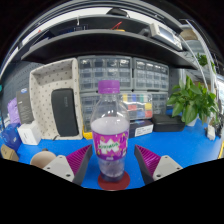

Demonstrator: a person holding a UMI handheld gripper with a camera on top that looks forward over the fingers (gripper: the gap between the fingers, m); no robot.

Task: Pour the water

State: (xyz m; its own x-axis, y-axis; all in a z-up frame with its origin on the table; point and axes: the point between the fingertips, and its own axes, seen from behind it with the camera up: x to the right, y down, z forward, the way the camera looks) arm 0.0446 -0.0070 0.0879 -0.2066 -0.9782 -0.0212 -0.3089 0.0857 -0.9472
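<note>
A clear plastic water bottle (110, 128) with a purple cap and a purple label stands upright on a round red coaster (113, 182) on the blue table (182, 146). My gripper (112, 160) is open, and the bottle stands between its fingers. The left pink pad (80, 158) lies close to the bottle's side, while the right pad (148, 158) keeps a clearer gap. The bottle rests on its own base, and the coaster's near edge is hidden below the fingers.
Beyond the bottle stand grey drawer cabinets (122, 74) and a small colourful box (140, 104). A green potted plant (195, 100) sits at the right. At the left are a white box (28, 132) and a black panel (63, 110).
</note>
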